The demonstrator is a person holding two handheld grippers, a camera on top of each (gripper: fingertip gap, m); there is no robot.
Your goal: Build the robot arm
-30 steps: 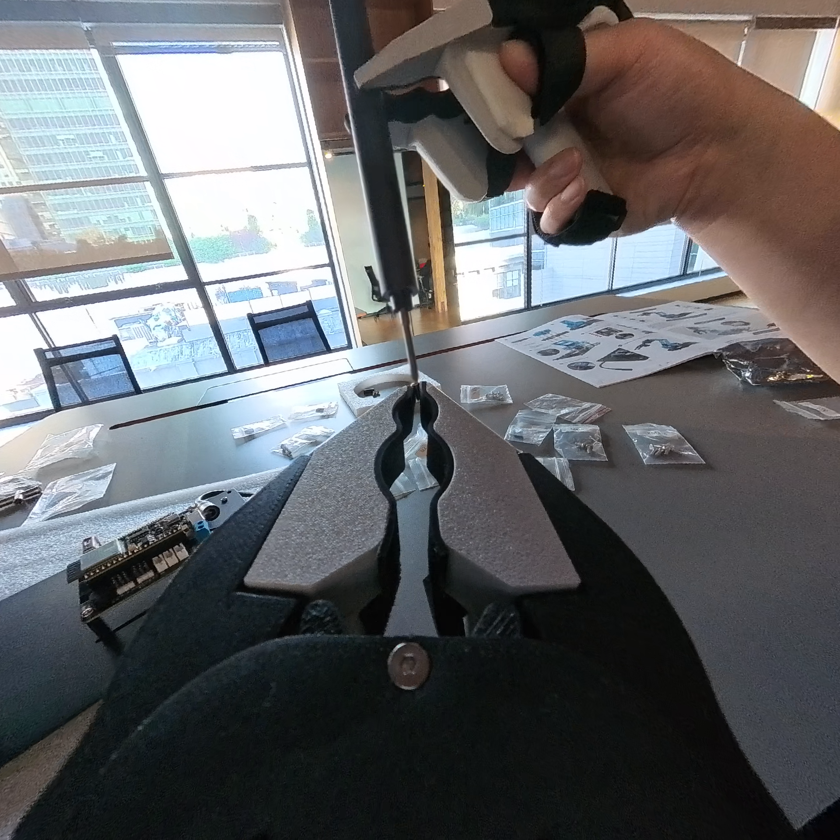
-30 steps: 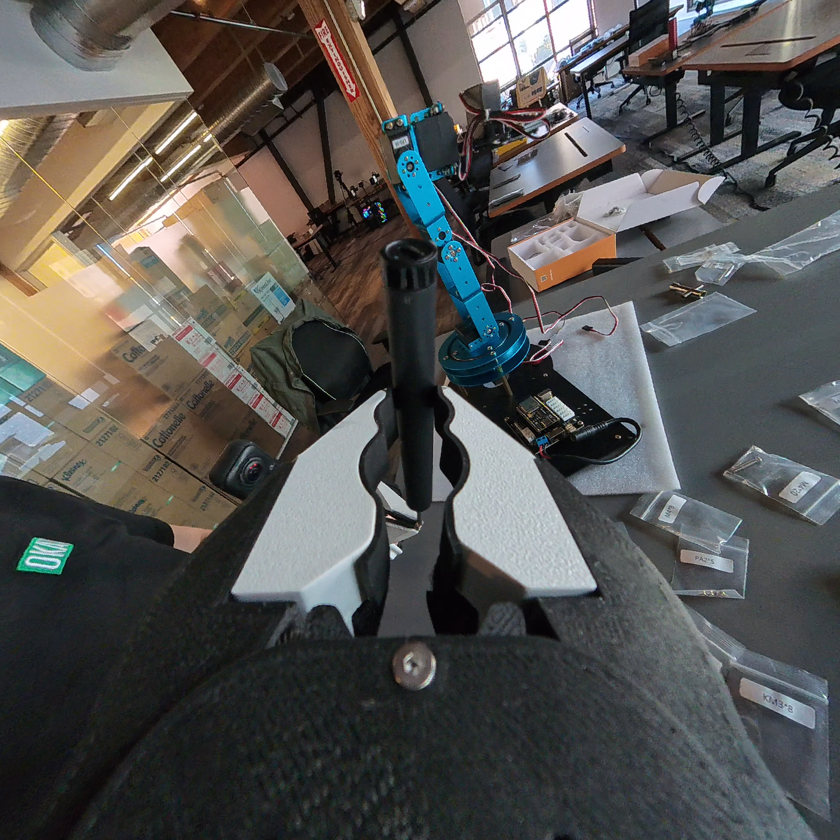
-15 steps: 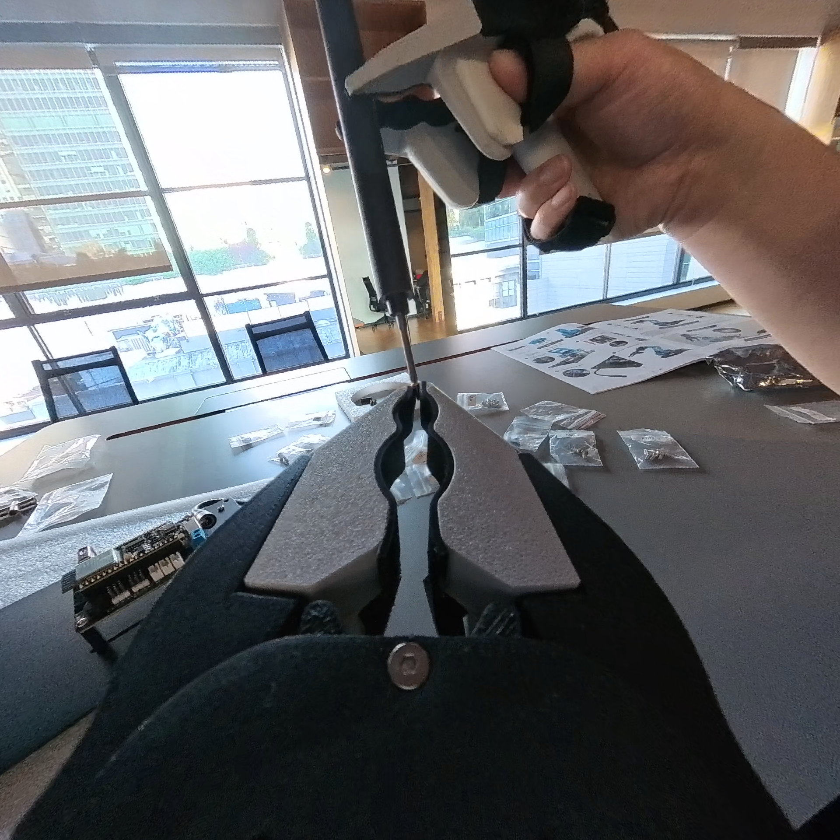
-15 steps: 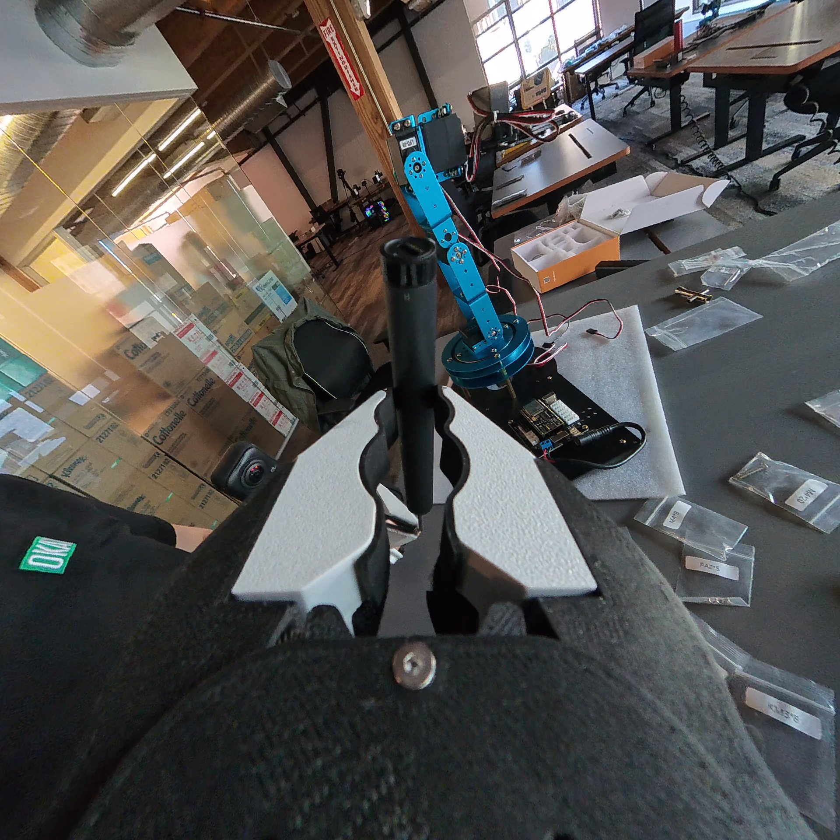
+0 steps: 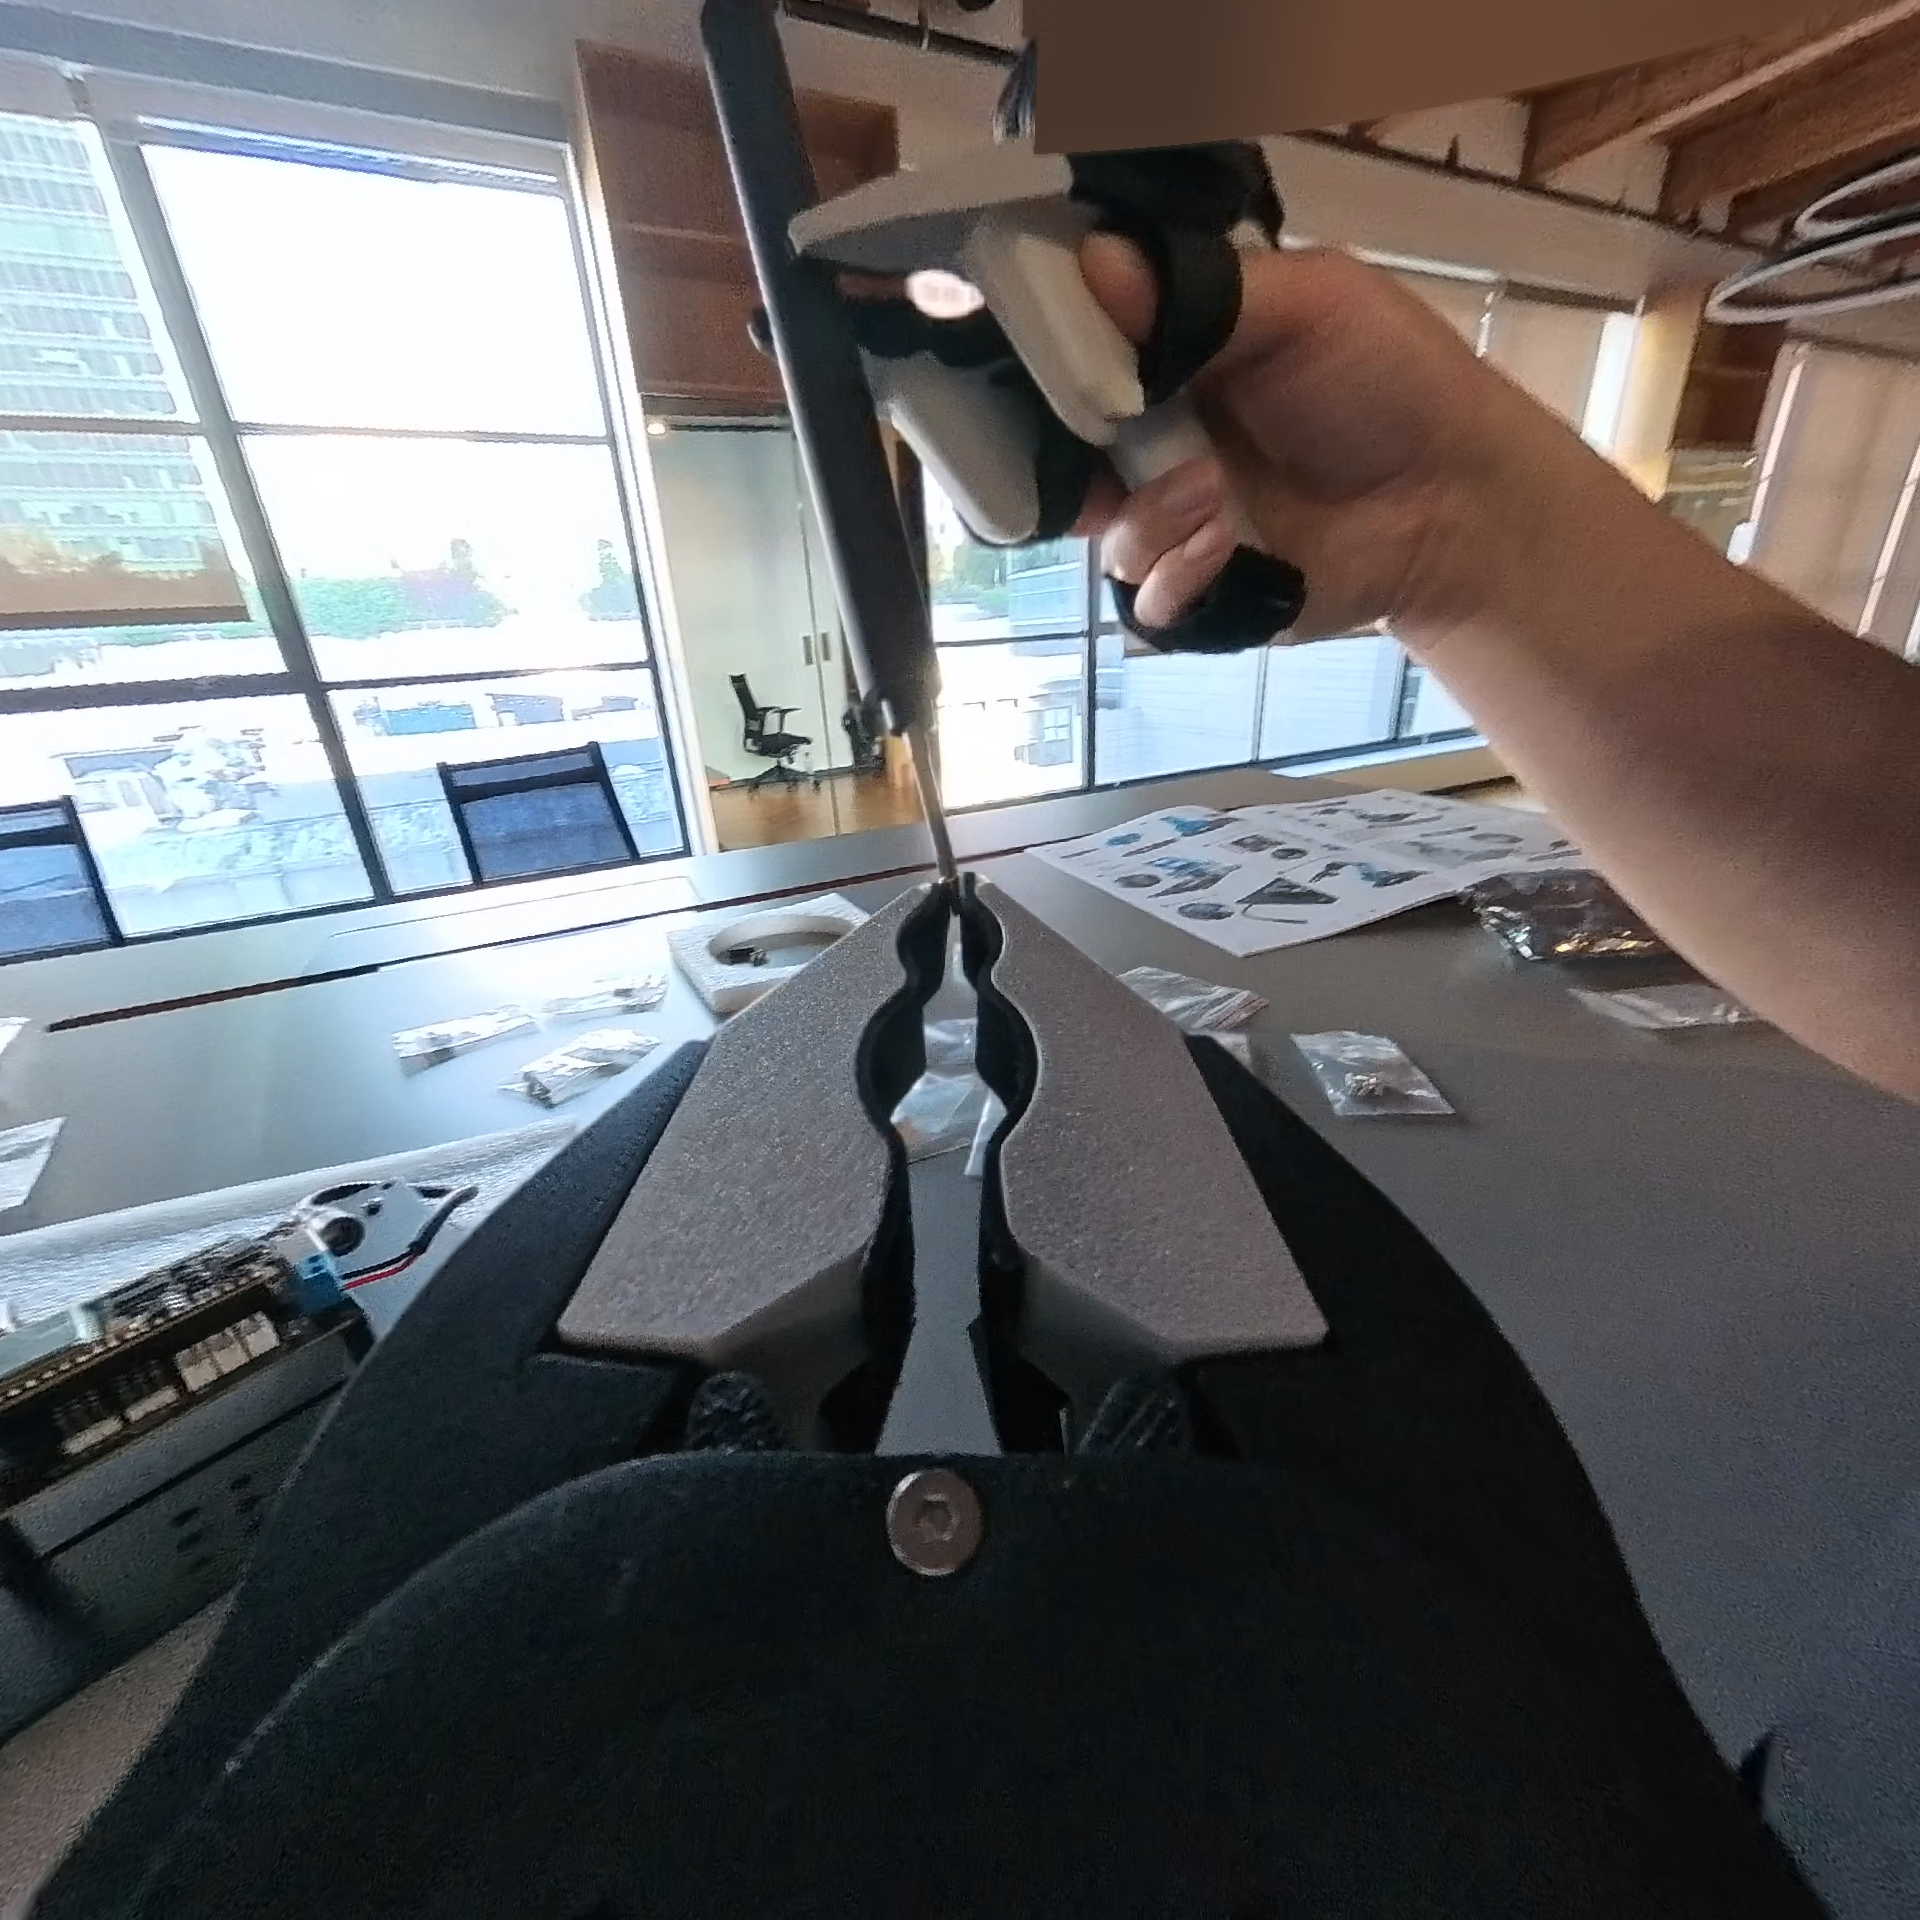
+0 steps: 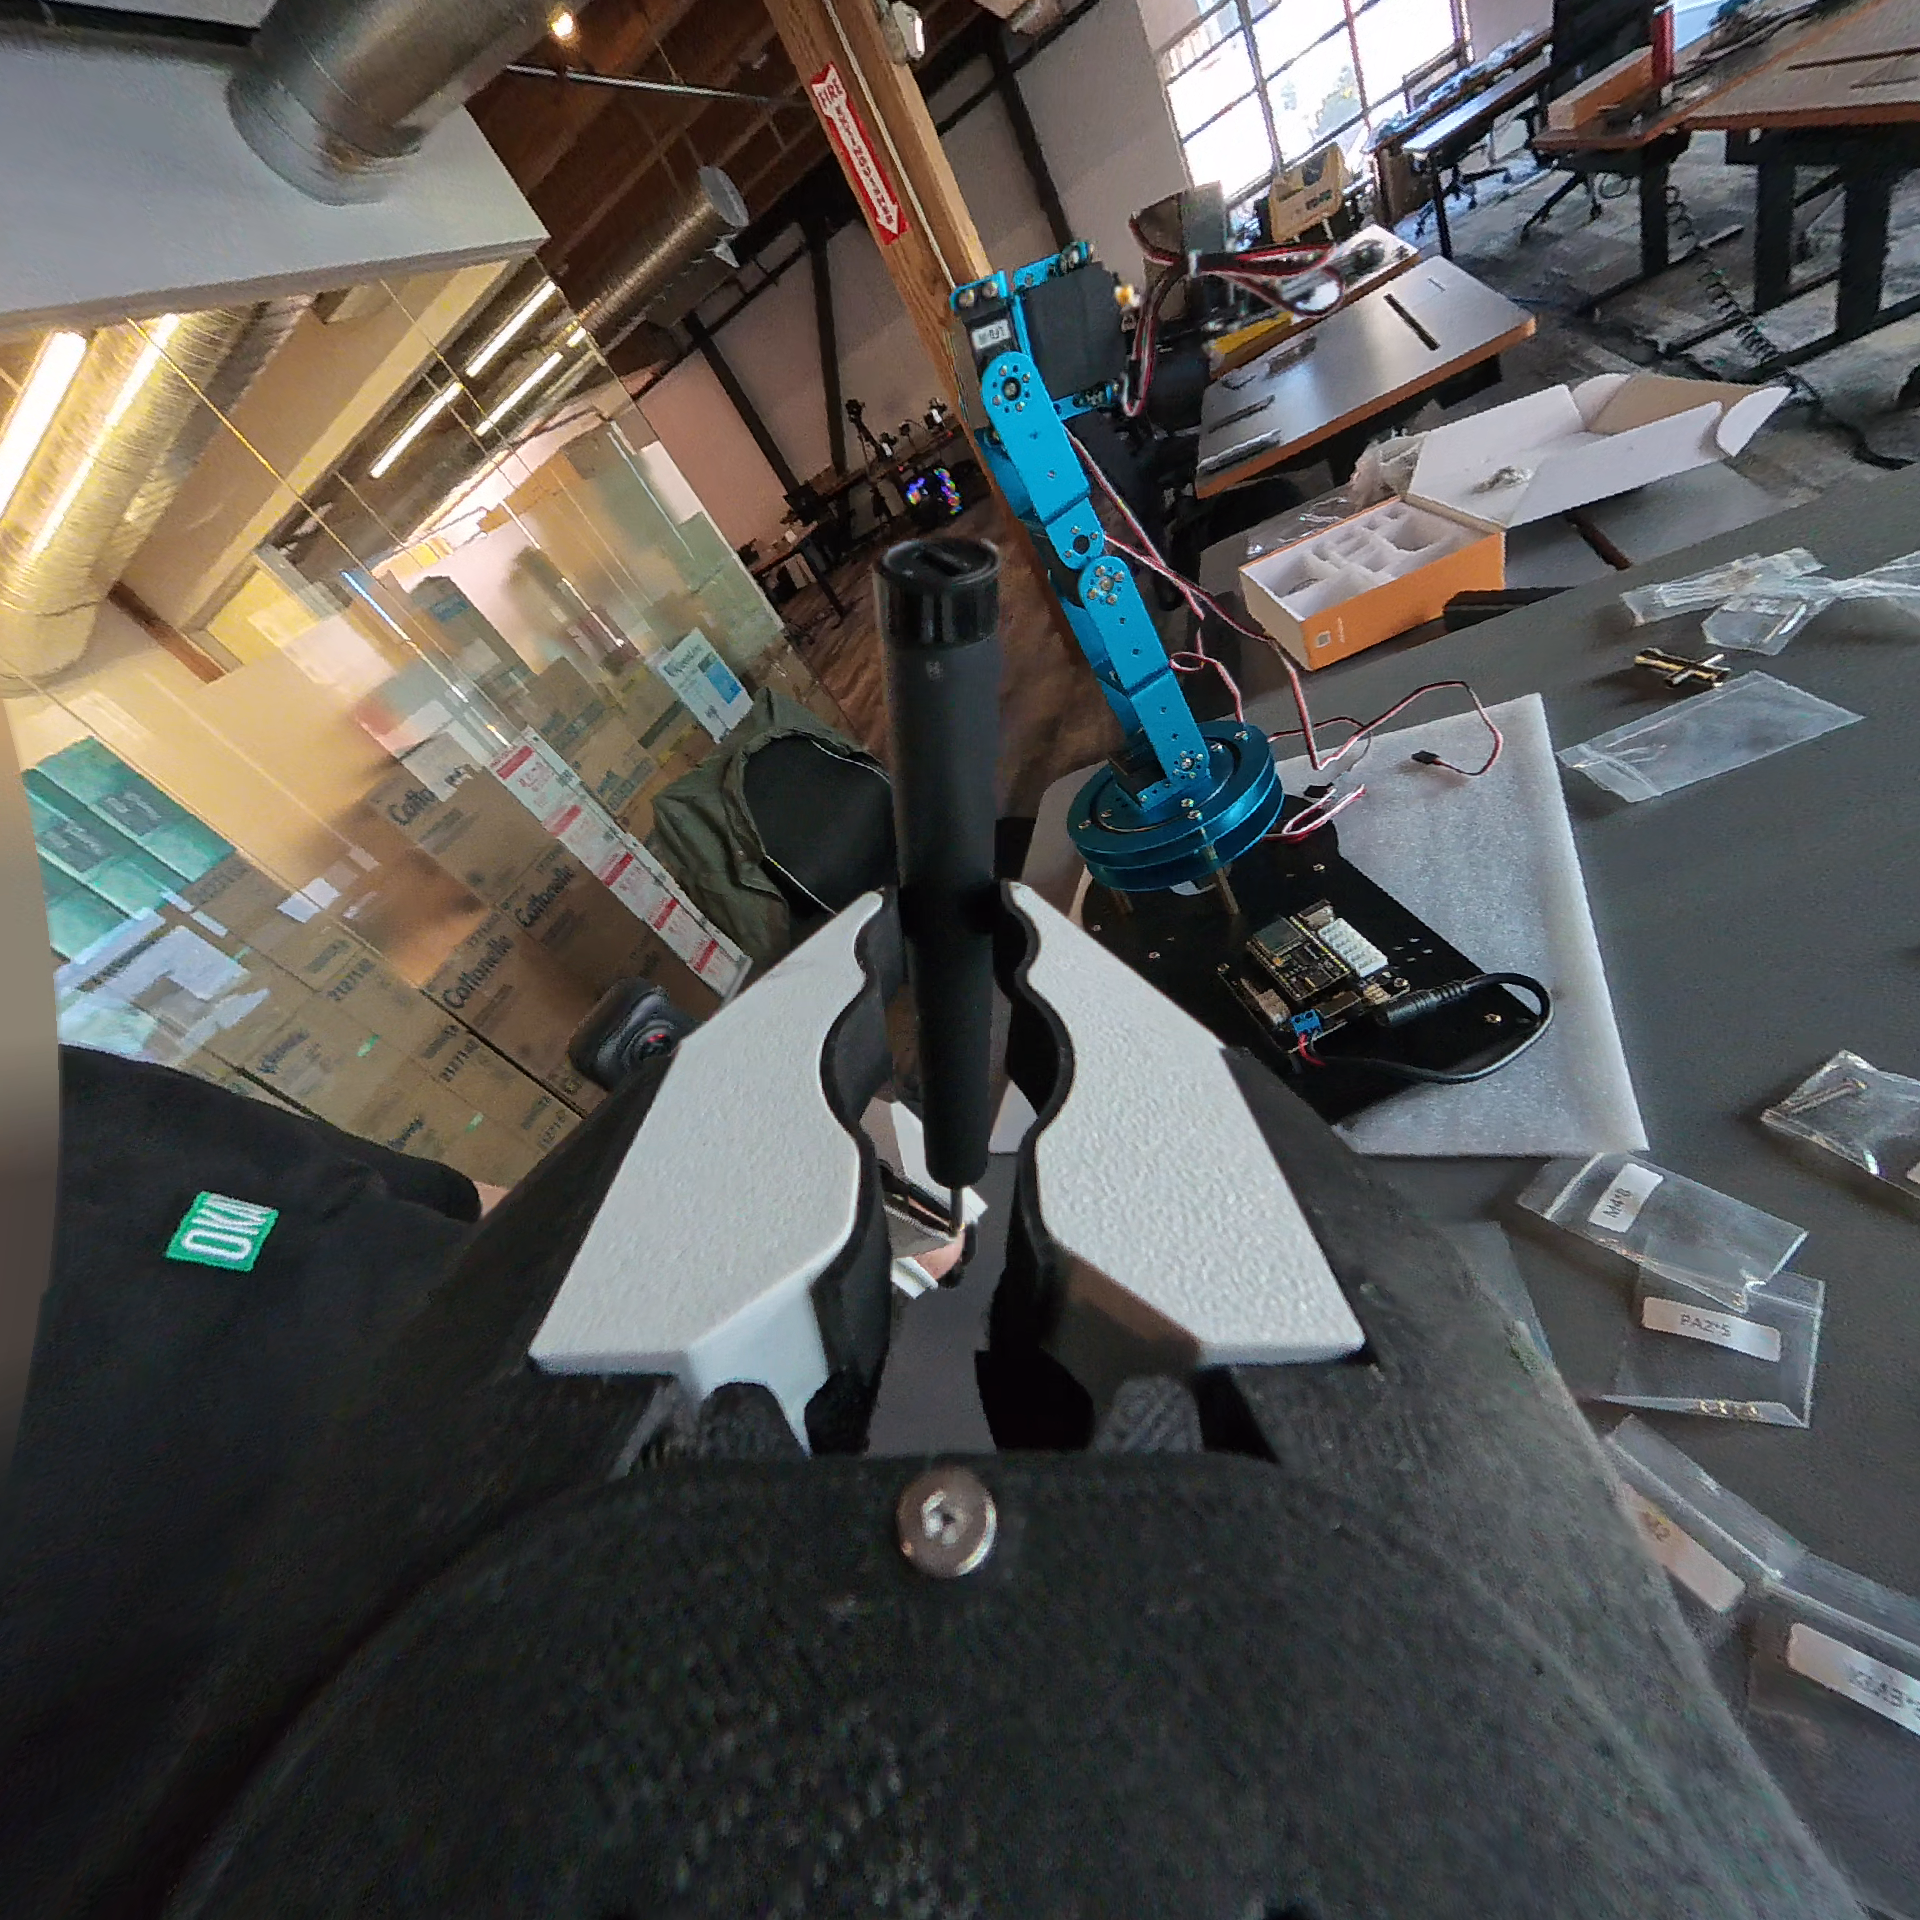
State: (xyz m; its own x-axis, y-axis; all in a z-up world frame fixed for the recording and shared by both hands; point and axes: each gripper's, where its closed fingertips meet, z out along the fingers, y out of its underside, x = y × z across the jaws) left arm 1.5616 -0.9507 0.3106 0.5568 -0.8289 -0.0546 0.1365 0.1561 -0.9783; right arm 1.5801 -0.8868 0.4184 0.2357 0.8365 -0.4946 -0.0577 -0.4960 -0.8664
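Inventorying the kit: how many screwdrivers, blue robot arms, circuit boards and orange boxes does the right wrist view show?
screwdriver: 1
blue robot arm: 1
circuit board: 1
orange box: 1
Total: 4

place: workshop office | signs: desks (image 6: 1361, 358), blue robot arm kit (image 6: 1101, 623), exposed ducts (image 6: 343, 94)

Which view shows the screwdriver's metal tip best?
The left wrist view: the screwdriver tip meets the closed left gripper fingertips against a bright background. In the right wrist view the right gripper clamps its handle, the tip small and dim.
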